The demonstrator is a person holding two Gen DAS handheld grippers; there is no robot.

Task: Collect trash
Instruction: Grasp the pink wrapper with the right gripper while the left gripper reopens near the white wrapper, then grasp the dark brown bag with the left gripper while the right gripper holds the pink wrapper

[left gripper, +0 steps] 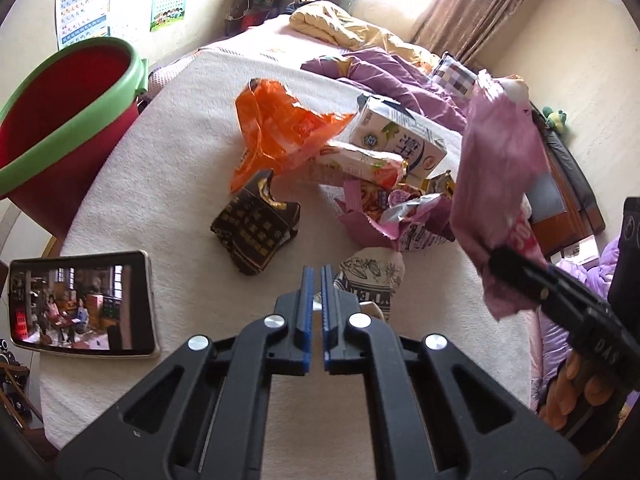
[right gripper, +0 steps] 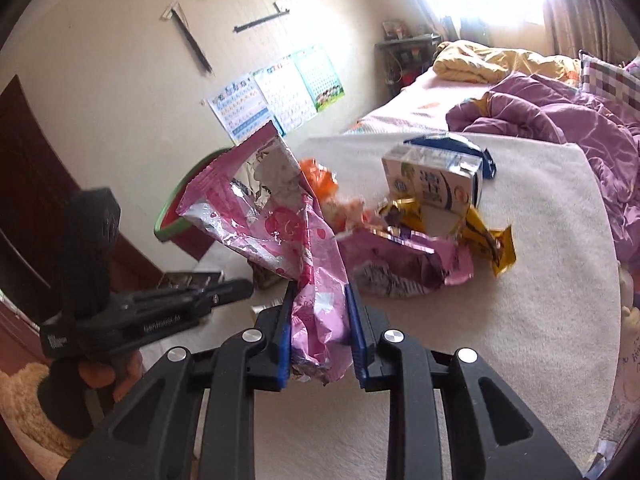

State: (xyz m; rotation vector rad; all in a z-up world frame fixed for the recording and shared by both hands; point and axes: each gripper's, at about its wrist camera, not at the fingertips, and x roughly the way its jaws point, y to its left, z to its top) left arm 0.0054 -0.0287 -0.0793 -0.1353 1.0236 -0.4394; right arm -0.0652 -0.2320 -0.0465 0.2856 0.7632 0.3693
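Observation:
Trash lies piled on a white-covered table [left gripper: 168, 200]: an orange bag [left gripper: 276, 128], a milk carton [left gripper: 400, 136], a black-and-gold packet [left gripper: 256, 224] and a purple snack wrapper [left gripper: 400, 216]. My left gripper [left gripper: 316, 280] is shut, low over the cloth, with a corner of a black-and-white patterned wrapper [left gripper: 372, 276] pinched between its blue pads. My right gripper [right gripper: 320, 286] is shut on a crumpled pink foil wrapper [right gripper: 280, 224], held up above the table. In the left wrist view that pink wrapper [left gripper: 500, 160] hangs at the right. A red bucket [left gripper: 60, 120] with a green rim stands at the table's left.
A phone [left gripper: 80, 304] playing a video lies on the cloth near the left edge. Behind the table is a bed with purple bedding [left gripper: 392, 76] and a yellow blanket [left gripper: 340, 28]. A person's fingers [left gripper: 580, 384] hold the right gripper's handle.

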